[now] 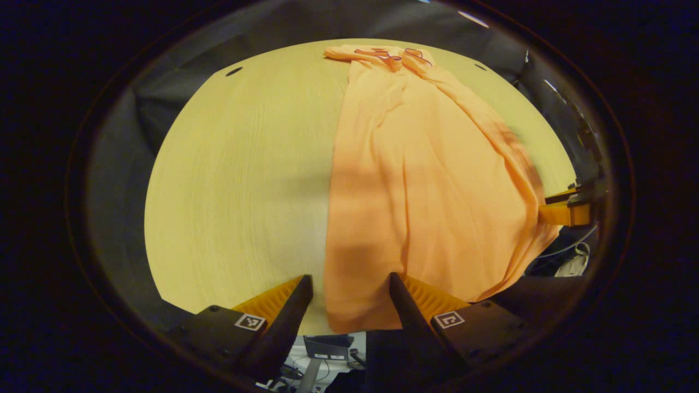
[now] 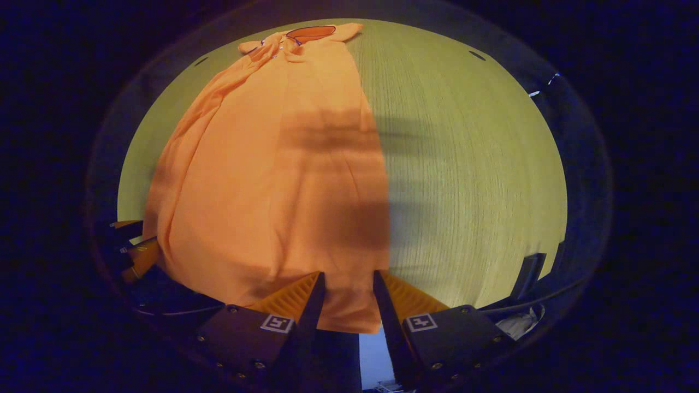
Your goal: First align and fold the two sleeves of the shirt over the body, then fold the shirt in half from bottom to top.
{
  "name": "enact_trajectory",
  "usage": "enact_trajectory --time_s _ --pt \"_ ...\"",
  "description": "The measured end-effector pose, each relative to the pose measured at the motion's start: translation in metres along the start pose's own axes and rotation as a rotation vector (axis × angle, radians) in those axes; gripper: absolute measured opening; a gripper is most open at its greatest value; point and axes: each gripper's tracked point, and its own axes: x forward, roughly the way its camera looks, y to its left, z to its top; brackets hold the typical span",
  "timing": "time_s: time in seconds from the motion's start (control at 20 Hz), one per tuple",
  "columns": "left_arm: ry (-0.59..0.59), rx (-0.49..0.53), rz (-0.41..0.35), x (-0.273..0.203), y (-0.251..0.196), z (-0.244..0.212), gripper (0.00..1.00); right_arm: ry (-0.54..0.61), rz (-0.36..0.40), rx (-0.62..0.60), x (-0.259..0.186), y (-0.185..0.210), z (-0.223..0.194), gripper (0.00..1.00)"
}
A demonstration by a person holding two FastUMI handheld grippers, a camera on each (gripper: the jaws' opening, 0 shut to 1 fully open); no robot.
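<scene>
In the left gripper view my left gripper (image 1: 349, 284) sits at the bottom centre, jaws parted, the hem corner of the orange shirt (image 1: 426, 180) hanging between them untouched by either finger. The shirt runs up the right half of the wooden table (image 1: 235, 180) (collar at the top). In the right gripper view my right gripper (image 2: 348, 281) is likewise spread around the hem (image 2: 349, 311), shirt filling the left half.
</scene>
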Motion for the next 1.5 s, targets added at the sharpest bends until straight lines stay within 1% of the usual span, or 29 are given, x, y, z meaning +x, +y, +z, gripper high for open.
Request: enact_trajectory --time_s 0.25,0.3,0.35,0.4,0.45,0.5,0.55,0.6,0.65,0.7,0.85,0.95,1.4,1.45,1.5 --pt "0.015 0.007 -0.004 0.003 -0.002 0.005 0.94 0.03 -0.01 -0.004 0.001 0.002 0.001 0.61" --pt "0.007 0.011 -0.006 0.004 -0.003 0.008 0.92 0.03 -0.009 -0.006 -0.001 0.002 0.001 0.61" --pt "-0.001 0.014 -0.005 0.003 -0.005 0.013 0.87 0.034 -0.007 -0.014 0.0 0.002 0.001 0.58" --pt "-0.004 0.02 -0.007 0.005 -0.006 0.014 0.77 0.026 -0.016 -0.015 0.001 0.0 0.004 0.59" --pt "-0.003 0.023 -0.009 0.006 -0.008 0.018 0.71 0.021 -0.022 -0.005 0.0 0.0 0.005 0.42" --pt "-0.012 0.026 -0.011 0.007 -0.009 0.021 0.65 0.024 -0.028 -0.003 0.0 0.0 0.006 0.32" --pt "-0.019 0.02 -0.013 0.007 -0.009 0.024 0.58 0.034 -0.032 -0.016 0.0 0.0 0.004 0.22" --pt "-0.031 0.007 -0.01 0.009 -0.009 0.029 0.42 0.042 -0.038 -0.028 0.001 0.0 0.005 0.22" --pt "-0.038 -0.006 -0.009 0.009 -0.01 0.033 0.33 0.048 -0.044 -0.034 0.0 0.0 0.005 0.22" --pt "-0.023 -0.013 -0.005 0.009 -0.009 0.029 0.18 0.053 -0.049 -0.041 0.0 0.001 0.005 0.22" --pt "-0.013 0.004 -0.007 0.01 -0.01 0.033 0.17 0.062 -0.056 -0.05 0.001 0.0 0.006 0.22" --pt "-0.018 -0.008 -0.004 0.008 -0.011 0.034 0.07 0.065 -0.055 -0.049 0.001 0.001 0.006 0.22" --pt "-0.01 -0.015 -0.008 0.009 -0.01 0.032 0.07 0.105 -0.06 -0.029 0.001 0.001 0.006 0.22" --pt "-0.011 -0.014 -0.009 0.01 -0.011 0.033 0.07 0.109 -0.076 -0.032 0.0 -0.003 0.008 0.22" --pt "-0.009 -0.013 -0.011 0.009 -0.01 0.032 0.09 0.084 -0.068 0.02 0.001 -0.002 0.009 0.22"
